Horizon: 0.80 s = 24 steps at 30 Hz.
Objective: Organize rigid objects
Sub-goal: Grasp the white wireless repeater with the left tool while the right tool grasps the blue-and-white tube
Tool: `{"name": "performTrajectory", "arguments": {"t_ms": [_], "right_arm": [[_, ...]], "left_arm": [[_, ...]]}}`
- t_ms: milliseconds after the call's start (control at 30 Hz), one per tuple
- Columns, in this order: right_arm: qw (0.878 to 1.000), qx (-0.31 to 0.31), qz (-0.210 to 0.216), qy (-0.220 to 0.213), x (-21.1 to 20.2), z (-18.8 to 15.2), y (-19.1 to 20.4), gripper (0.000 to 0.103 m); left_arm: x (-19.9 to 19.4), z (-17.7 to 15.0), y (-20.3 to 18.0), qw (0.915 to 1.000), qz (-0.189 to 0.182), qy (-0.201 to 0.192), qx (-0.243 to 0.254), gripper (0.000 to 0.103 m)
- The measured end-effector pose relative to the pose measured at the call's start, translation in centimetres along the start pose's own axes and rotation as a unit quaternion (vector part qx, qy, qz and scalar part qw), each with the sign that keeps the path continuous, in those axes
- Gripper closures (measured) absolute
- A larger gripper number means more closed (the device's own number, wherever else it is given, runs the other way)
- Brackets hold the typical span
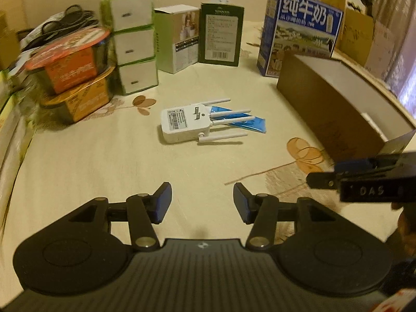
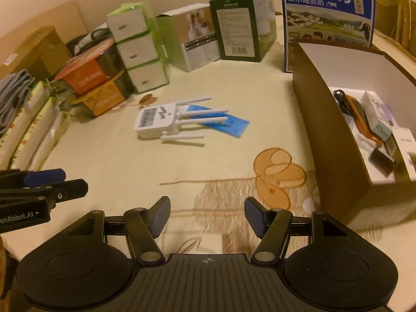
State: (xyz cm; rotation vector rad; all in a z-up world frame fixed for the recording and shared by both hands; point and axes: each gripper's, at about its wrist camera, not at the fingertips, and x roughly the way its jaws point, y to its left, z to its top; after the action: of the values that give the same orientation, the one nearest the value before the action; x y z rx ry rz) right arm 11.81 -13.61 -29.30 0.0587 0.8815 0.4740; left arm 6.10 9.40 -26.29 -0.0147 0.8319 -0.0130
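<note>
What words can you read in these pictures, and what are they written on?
"纯牛奶": blue milk carton.
"从小喝的奶": same carton, right wrist view.
"DAS": right gripper, on its side.
"enRobot.AI": left gripper, cut off at the frame edge.
Too small or blurred: dark green box, white Wi-Fi extender, orange tubs, blue packet.

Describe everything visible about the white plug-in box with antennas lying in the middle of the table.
The white plastic plug-in box with four antennas lies flat mid-table on the cream cloth, label and folded metal plug prongs facing up. Its four white rod antennas stick out from one end, pointing toward the brown cardboard box. They lie over a flat blue packet, which rests partly beneath them. Neither gripper touches it; it sits alone, clear of the stacked boxes behind.
</note>
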Motion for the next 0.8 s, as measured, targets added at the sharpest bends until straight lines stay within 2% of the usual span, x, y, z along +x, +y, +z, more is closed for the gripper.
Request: {"name": "performTrajectory", "arguments": {"t_ms": [67,467,667,800], "right_arm": [[1.000,-0.001,-0.007,-0.001,1.4,0.7,-0.6,0.043],[0.999,-0.011,-0.036,0.012,9.2,4.3,-2.3,0.043],[0.999,-0.009,-0.041,0.020,11.5,5.2,-3.0,0.043],[0.999,-0.004,-0.046,0.026,12.4,5.4,-3.5,0.043]], "left_arm": [[1.6,0.7,0.5,0.9998,0.000,0.004,0.019,0.051],[11.0,4.7,3.3,0.9937,-0.010,0.012,0.111,0.048],[14.2,6.2,3.6,0.9820,-0.014,-0.001,0.188,0.043],[16.0,6.9,3.6,0.9703,-0.030,-0.003,0.240,0.041]]}}
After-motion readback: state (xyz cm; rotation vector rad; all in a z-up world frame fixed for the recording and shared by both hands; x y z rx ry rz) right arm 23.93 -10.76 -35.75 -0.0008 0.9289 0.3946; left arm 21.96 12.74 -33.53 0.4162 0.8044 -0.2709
